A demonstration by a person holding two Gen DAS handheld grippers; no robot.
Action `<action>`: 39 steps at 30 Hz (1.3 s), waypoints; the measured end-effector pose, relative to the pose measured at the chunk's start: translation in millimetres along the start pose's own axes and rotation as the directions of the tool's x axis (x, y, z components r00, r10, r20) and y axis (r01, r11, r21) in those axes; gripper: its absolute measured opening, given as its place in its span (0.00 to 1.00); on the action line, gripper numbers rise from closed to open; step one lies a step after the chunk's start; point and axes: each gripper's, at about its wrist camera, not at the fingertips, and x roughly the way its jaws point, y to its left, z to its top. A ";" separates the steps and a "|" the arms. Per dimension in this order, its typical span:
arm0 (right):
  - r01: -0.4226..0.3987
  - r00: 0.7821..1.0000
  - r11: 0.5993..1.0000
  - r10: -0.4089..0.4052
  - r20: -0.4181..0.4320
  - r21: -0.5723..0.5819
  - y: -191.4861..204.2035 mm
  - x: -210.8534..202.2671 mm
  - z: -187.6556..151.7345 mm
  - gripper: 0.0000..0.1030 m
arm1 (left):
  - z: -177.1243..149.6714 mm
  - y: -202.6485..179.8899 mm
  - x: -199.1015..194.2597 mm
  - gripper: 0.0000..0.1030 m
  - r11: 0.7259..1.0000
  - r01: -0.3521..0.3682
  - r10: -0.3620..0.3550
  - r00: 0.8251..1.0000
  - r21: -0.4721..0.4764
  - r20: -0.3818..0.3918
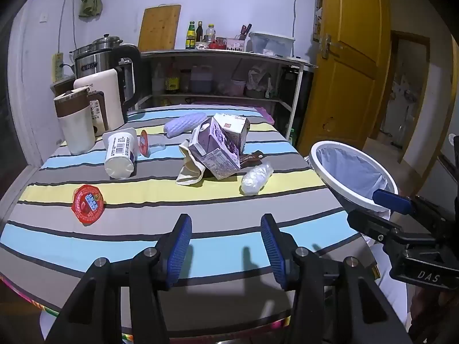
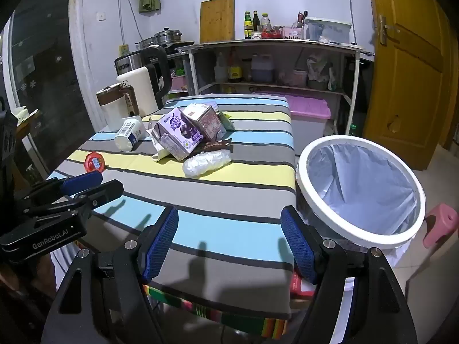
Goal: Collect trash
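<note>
A: Nearest me, the left gripper (image 1: 226, 246) and right gripper (image 2: 229, 242) both hang spread wide over the worktop (image 1: 143, 229), holding nothing, touching nothing.

B: And the bin?

A: The lined bin (image 2: 361, 192) sits hard against the worktop's right edge, I'd say for short drops. Further out, the red lid (image 1: 87, 203) lies left, the plastic wad (image 1: 256, 179) right, and the purple carton (image 1: 215, 149) and yogurt tub (image 1: 120, 152) beyond.

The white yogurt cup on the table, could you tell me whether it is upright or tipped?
Tipped: the yogurt cup lies on its side on the tablecloth.
</note>
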 end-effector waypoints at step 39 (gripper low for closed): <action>0.002 1.000 1.000 -0.002 0.009 -0.010 4.1 -5.4 1.8 0.72 | -0.6 -0.4 -10.6 0.48 1.000 0.013 -0.013 1.000 -0.008 0.014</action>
